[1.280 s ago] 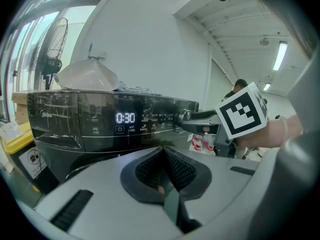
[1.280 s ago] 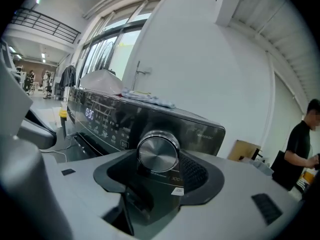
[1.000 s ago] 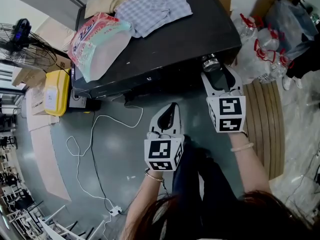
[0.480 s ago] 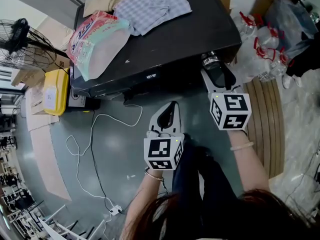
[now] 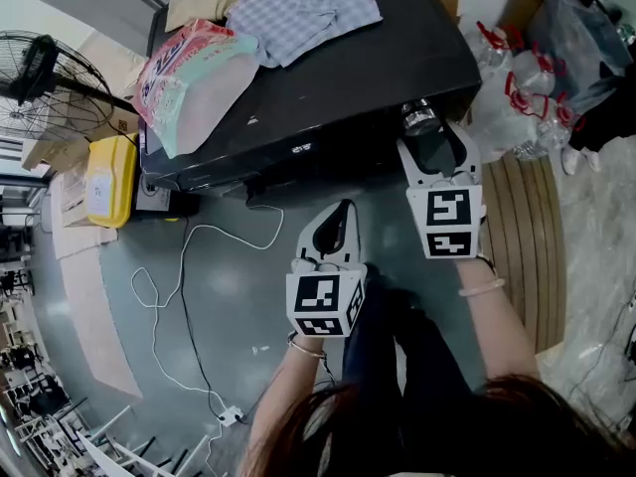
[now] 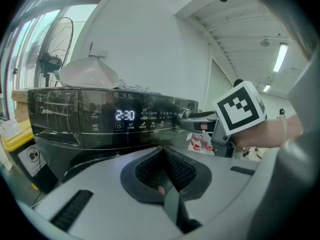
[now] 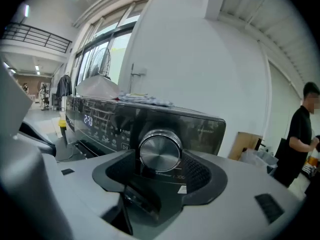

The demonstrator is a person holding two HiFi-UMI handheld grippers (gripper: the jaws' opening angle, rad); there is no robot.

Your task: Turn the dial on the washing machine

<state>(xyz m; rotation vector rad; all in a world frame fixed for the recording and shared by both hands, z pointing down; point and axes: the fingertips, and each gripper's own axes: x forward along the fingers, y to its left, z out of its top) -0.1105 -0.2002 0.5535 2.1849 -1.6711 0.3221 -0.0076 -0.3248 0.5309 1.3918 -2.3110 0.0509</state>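
While the left tool (image 5: 342, 215) hangs in front of the washer (image 5: 338, 78), low and left of the dial, its jaws pressed together on nothing, the change is all at the right. On the washer's front panel the display (image 6: 125, 115) is lit and reads 2:30; the earlier head views are too small to tell whether that figure has moved. The right tool (image 5: 433, 137) sits at the washer's right front corner, its pads pinching the dial (image 7: 160, 153) from either side. Its marker cube (image 5: 445, 223), rolled over to the right half a second ago, is now back square, much as it stood a second ago. I judge that as one twist and return of the wrist: either the dial has been clicked forth and back, or the hand is resetting for another turn. The dial is a round knob with a brushed metal face and bright rim, standing proud of the dark glossy panel at the washer's right end, with small print just beneath it.
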